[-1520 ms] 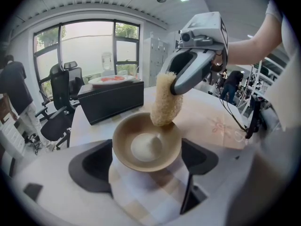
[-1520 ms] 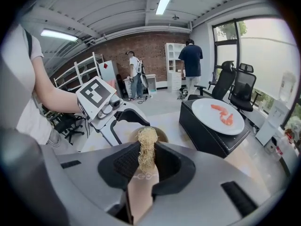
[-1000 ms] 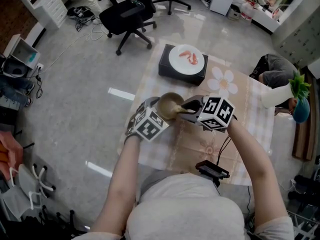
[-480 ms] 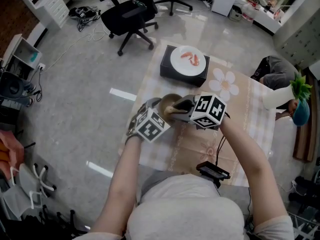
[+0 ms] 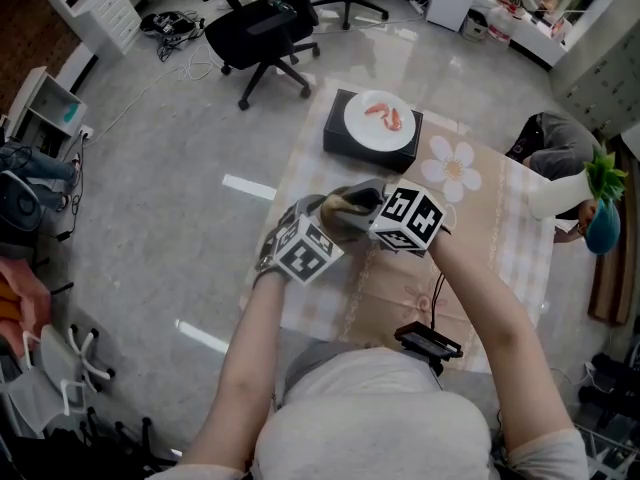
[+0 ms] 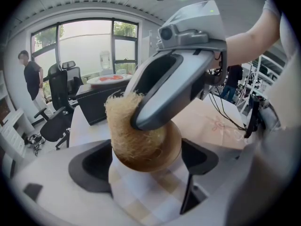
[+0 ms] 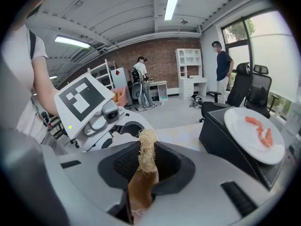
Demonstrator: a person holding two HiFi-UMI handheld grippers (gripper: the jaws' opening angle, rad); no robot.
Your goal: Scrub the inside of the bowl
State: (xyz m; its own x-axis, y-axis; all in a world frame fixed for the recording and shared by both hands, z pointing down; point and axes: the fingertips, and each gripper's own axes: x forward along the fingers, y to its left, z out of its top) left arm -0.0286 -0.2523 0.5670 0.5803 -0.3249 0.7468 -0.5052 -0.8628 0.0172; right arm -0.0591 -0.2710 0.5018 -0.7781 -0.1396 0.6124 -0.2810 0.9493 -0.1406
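Note:
A brown wooden bowl is held tilted above the table, gripped between the dark pads of my left gripper. In the head view the bowl is mostly hidden behind the two grippers. My right gripper is shut on a pale fibre scrubber. The scrubber is pressed into the bowl's hollow, with the right gripper's grey jaws lying over it. From the right gripper view the bowl's rim shows edge-on just below the fibres. Left gripper and right gripper meet over the table's left part.
A black box carrying a white plate with red food stands at the table's far end. The beige flowered cloth covers the table. A white vase with a green plant is at the right, office chairs beyond, and a small black device at the near edge.
My right gripper has moved left and up into the bowl, so the bowl's opening, visible a second ago, is now covered. The left gripper has held almost still.

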